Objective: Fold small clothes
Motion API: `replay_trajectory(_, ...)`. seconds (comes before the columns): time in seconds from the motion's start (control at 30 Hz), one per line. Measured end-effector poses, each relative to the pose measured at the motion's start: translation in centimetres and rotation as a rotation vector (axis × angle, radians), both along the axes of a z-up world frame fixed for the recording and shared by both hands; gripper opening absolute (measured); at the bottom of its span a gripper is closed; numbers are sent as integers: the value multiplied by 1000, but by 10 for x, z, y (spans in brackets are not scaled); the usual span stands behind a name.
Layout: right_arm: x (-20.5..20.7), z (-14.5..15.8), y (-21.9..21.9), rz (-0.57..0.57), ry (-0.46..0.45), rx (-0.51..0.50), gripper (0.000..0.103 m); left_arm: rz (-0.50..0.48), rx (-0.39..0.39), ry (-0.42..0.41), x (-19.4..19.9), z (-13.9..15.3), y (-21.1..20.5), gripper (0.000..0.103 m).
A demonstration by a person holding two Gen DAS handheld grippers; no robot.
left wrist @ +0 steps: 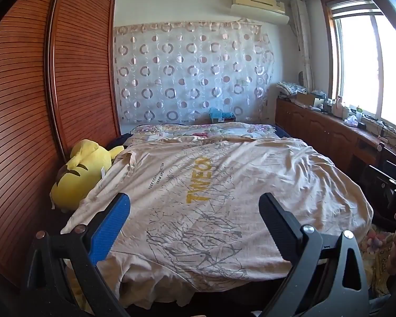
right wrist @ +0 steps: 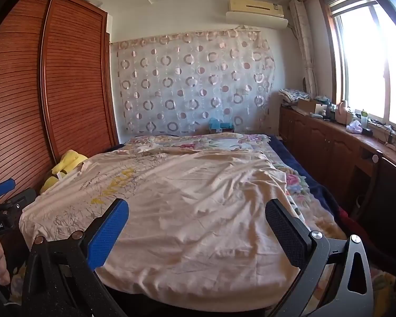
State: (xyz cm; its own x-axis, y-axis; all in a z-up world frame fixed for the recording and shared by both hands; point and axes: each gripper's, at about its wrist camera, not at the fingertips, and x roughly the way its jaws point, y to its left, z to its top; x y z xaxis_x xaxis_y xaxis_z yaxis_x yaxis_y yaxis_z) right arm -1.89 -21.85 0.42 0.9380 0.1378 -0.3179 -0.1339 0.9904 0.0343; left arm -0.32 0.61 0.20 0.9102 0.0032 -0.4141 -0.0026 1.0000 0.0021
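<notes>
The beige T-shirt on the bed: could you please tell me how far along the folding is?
Done: the beige T-shirt lies spread on the bed, printed side up, though wrinkled. In hand: nothing; the left gripper and right gripper are both open, at its near hem, neither pinching cloth. Left: every fold, since no sleeve or side is turned in. The yellow plush toy sits at the shirt's left edge.
</notes>
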Motion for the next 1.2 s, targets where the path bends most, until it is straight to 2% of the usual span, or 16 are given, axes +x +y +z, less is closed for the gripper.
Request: replay_trajectory(1.2, -2, -1, 0, 6, -2, 2, 103, 1, -3, -4, -1, 2, 1, 99)
